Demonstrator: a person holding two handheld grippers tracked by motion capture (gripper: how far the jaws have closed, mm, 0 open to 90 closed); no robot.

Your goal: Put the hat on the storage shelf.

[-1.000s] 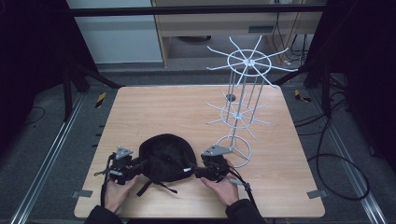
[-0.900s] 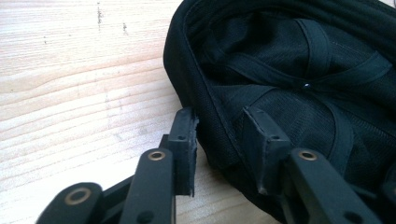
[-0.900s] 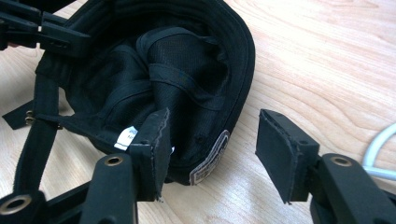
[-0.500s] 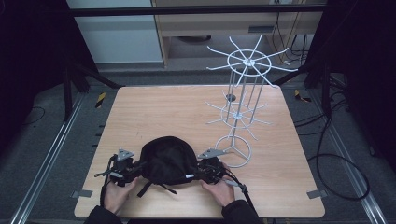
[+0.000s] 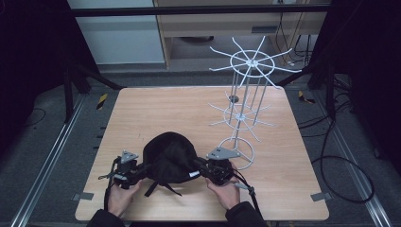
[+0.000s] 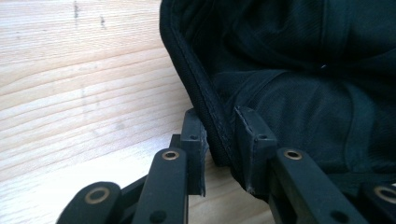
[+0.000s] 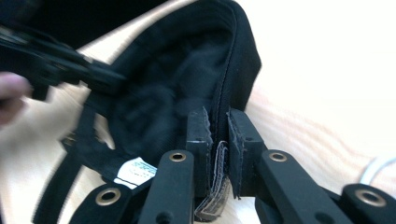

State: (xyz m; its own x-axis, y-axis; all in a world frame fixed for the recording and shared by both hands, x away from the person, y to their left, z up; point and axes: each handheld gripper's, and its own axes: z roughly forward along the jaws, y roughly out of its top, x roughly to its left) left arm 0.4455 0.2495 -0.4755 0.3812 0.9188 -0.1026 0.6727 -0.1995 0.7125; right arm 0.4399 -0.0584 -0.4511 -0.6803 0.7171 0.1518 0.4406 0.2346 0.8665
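From above, a black cap (image 5: 170, 158) lies near the front edge of a wooden table (image 5: 189, 109), held between the left gripper (image 5: 137, 171) and right gripper (image 5: 204, 169), with a white wire rack (image 5: 248, 94) just behind. In the left gripper view, the jaws pinch the cap's stitched rim (image 6: 205, 107). In the right gripper view, the jaws, which have just been closing, clamp the opposite edge (image 7: 229, 88) beside a white label (image 7: 136, 171).

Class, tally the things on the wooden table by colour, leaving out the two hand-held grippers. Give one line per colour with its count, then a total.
Black: 1, the cap
White: 1, the wire rack
Total: 2
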